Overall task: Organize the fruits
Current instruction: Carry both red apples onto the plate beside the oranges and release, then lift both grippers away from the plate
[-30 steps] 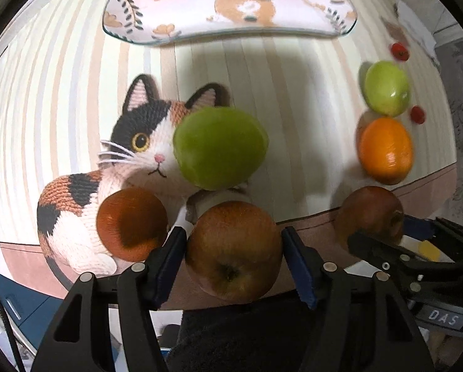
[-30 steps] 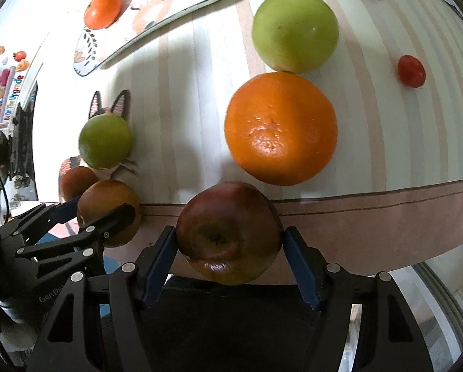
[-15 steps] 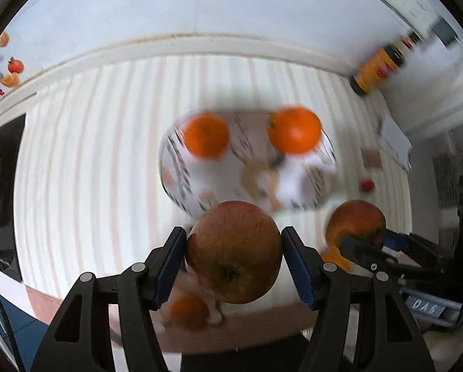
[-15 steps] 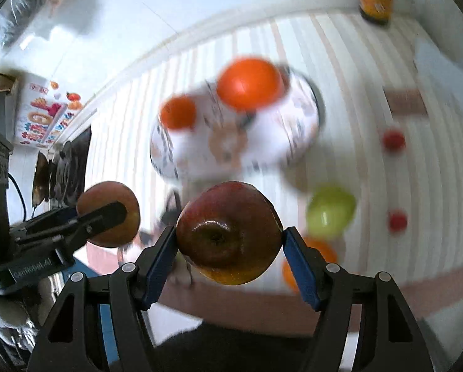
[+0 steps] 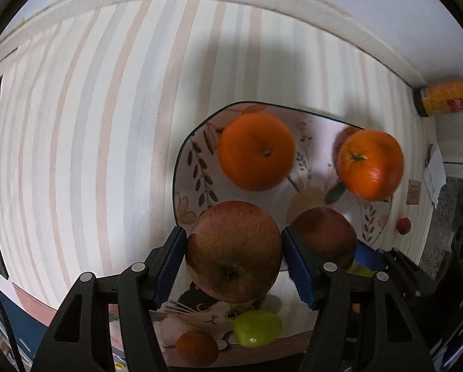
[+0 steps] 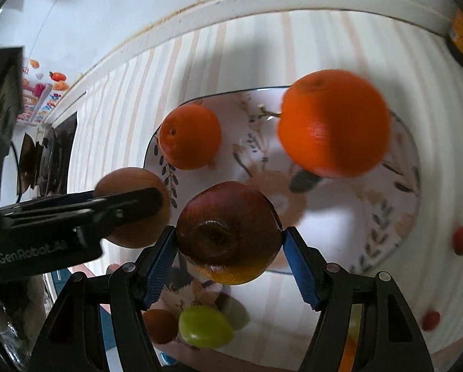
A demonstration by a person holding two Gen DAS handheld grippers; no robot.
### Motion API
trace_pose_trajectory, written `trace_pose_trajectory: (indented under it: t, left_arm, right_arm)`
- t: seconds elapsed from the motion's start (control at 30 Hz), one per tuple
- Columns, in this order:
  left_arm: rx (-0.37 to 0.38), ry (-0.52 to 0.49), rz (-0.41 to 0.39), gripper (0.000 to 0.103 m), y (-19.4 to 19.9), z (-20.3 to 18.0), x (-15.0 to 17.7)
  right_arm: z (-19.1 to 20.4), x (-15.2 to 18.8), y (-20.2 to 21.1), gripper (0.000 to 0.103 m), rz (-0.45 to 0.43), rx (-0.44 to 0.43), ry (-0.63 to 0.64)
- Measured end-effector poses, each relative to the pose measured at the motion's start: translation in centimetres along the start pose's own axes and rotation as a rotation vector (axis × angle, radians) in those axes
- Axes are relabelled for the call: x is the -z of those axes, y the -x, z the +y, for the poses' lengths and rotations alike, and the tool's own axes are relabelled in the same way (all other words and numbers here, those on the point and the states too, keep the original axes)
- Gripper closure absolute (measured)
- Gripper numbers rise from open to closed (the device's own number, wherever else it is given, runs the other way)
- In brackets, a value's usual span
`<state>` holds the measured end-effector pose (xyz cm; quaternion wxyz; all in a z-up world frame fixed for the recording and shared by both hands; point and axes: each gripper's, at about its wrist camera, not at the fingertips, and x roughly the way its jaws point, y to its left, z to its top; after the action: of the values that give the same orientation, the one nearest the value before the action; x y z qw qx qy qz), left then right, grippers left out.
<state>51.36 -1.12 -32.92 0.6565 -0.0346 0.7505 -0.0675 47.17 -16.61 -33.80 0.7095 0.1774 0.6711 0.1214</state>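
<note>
While my left hand-held gripper (image 5: 233,255) and right hand-held gripper (image 6: 229,241) each clamp an apple, the plate (image 5: 184,186) holds two oranges, far left and far right.

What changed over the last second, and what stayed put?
Both grippers carried their apples from the table's near edge, by the cat mat, to above the plate. The left gripper still clamps its apple, the right gripper its apple. Two oranges remain on the plate.

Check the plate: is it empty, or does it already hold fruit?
Not empty. Two oranges already sit on the patterned plate; both apples are in the jaws above it, not yet placed.
</note>
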Motion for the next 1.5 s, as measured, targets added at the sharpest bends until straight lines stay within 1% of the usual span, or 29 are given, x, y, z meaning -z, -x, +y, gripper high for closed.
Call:
trace_pose_trajectory:
  t: [0.2,0.3,0.33,0.37,0.43,0.47,0.53,0.63,0.7,0.73,0.77,0.83,0.87,0.9,1.0,1.2,1.4,1.5]
  left_arm:
    - [-0.015,0.019,0.032,0.041,-1.5,0.3,-0.8]
    - [-0.017,0.01,0.044,0.041,-1.9,0.2,-0.8]
    - [-0.016,0.011,0.04,0.041,-1.9,0.2,-0.8]
    - [-0.011,0.012,0.042,0.041,-2.0,0.2,-0.8]
    - [0.011,0.018,0.046,0.041,-2.2,0.2,-0.8]
    - [0.02,0.021,0.039,0.039,-2.1,0.2,-0.7]
    - [0.013,0.014,0.024,0.03,-1.6,0.2,-0.6]
    - [-0.004,0.0,-0.014,0.02,-0.5,0.0,-0.4]
    - [0.003,0.003,-0.038,0.02,0.2,0.2,-0.2]
    - [-0.003,0.004,-0.057,0.02,0.7,0.2,0.1]
    - [-0.017,0.004,-0.08,0.02,1.2,0.2,0.2]
    - [-0.053,0.002,-0.125,0.02,2.3,0.4,1.0]
    - [-0.075,-0.001,-0.148,0.02,2.7,0.4,1.3]
    - [-0.093,-0.004,-0.168,0.02,3.2,0.3,1.8]
    - [-0.142,-0.012,-0.221,0.02,4.4,0.2,3.3]
    - [-0.174,-0.042,-0.322,0.02,7.3,-0.7,6.8]
    - [-0.168,-0.077,-0.406,0.02,10.5,-2.0,10.5]
    - [-0.153,-0.082,-0.434,0.02,11.9,-2.4,12.4]
  right_arm:
    - [0.5,-0.6,-2.5,0.031,0.047,0.002,0.015]
    - [0.1,-0.8,-3.1,0.03,0.07,-0.014,-0.007]
    - [0.1,-0.9,-3.2,0.027,0.072,-0.026,-0.005]
    - [0.0,-1.0,-3.1,0.02,0.08,-0.047,-0.011]
    - [0.1,-1.0,-3.0,0.011,0.088,-0.063,-0.004]
    - [0.2,-1.1,-2.9,0.011,0.088,-0.06,0.003]
    - [0.2,-1.2,-2.8,0.011,0.092,-0.046,0.007]
    - [-0.3,-0.9,-2.1,0.011,0.09,-0.026,-0.008]
    - [-0.7,-0.6,-1.2,0.009,0.078,0.009,-0.013]
    - [-0.9,-0.3,-0.7,0.006,0.074,0.041,-0.01]
    - [-0.9,-0.1,-0.5,0.005,0.07,0.07,-0.009]
    - [-1.6,0.6,0.4,0.005,0.045,0.154,-0.013]
    - [-1.9,0.9,0.8,0.005,0.031,0.173,-0.018]
    - [-2.2,1.4,1.5,0.005,0.009,0.211,-0.025]
    - [-2.4,2.7,3.0,0.005,-0.039,0.264,-0.034]
    - [-1.9,5.1,6.8,0.005,-0.133,0.296,-0.033]
    - [-0.3,7.9,11.6,0.005,-0.224,0.315,-0.009]
    - [0.6,9.2,13.9,0.005,-0.273,0.344,0.01]
